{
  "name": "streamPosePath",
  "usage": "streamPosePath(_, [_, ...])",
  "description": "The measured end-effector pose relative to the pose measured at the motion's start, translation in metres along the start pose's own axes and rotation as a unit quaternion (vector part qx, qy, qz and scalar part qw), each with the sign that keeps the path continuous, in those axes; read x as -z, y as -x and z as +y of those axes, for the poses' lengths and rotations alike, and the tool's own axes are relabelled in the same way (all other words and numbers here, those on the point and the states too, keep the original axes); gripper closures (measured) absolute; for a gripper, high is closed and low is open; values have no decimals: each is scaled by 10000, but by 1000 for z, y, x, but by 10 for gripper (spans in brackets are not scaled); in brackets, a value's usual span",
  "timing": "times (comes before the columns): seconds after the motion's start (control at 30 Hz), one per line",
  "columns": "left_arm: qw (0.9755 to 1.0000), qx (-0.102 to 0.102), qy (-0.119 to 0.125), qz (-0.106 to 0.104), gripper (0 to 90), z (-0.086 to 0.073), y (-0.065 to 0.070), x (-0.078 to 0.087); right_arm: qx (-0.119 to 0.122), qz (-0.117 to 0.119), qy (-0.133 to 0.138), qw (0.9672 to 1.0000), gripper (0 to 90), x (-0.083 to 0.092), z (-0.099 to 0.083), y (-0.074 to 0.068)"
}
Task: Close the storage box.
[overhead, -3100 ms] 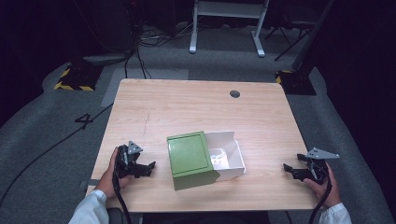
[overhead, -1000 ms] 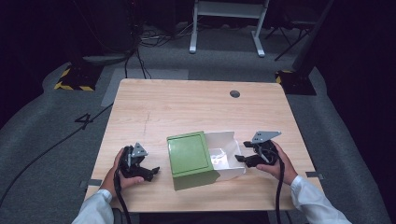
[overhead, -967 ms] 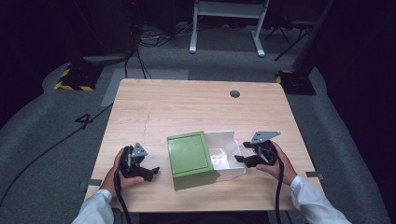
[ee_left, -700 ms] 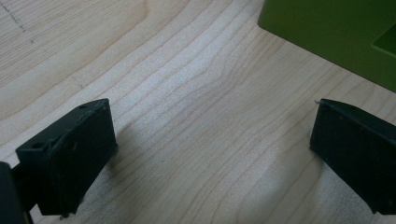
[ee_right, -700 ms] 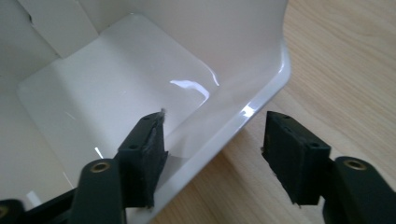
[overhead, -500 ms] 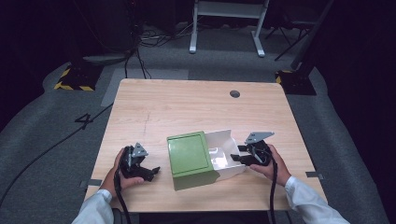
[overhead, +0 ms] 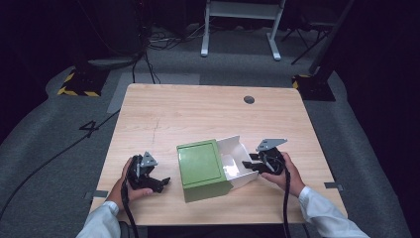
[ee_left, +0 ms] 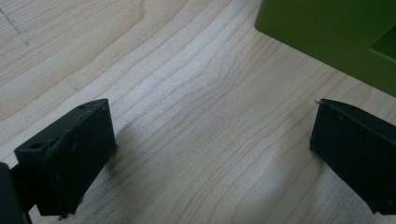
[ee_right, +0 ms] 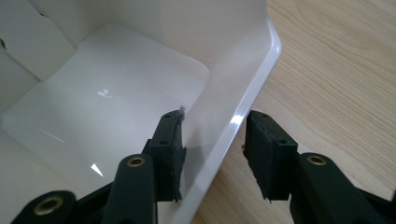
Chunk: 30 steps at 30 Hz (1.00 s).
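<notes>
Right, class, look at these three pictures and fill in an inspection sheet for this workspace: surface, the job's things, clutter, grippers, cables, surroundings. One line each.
Surface: wooden table, pale grain, with a round dark grommet hole near the far edge.
Job's things: green box near the front edge, with a white open tray touching its right side.
Clutter: nothing seen.
Grippers: left gripper open over bare wood beside the green box; right gripper open, jaws either side of the white tray's wall, not yet closed on it.
Cables: one black cable trails from each gripper towards the person; more lie on the floor.
Surroundings: grey carpet floor, white frame legs, yellow-black hazard tape.
</notes>
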<state>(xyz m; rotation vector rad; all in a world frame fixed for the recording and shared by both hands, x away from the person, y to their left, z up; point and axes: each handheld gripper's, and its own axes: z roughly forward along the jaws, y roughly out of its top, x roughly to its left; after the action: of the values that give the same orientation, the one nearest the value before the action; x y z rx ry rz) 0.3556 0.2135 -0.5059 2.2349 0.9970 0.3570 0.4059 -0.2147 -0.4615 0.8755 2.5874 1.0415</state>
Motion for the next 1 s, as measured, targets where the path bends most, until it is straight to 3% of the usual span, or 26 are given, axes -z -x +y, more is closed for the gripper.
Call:
streamPosePath(0.63, [10000,3,-12,-1,1,0,0,0,156,47,-37,9999,575,-14,15,-10])
streamPosePath(1.0, [10000,7,-20,-5,1,1,0,-1,453,235,-11,9987,557,-22,27,-24])
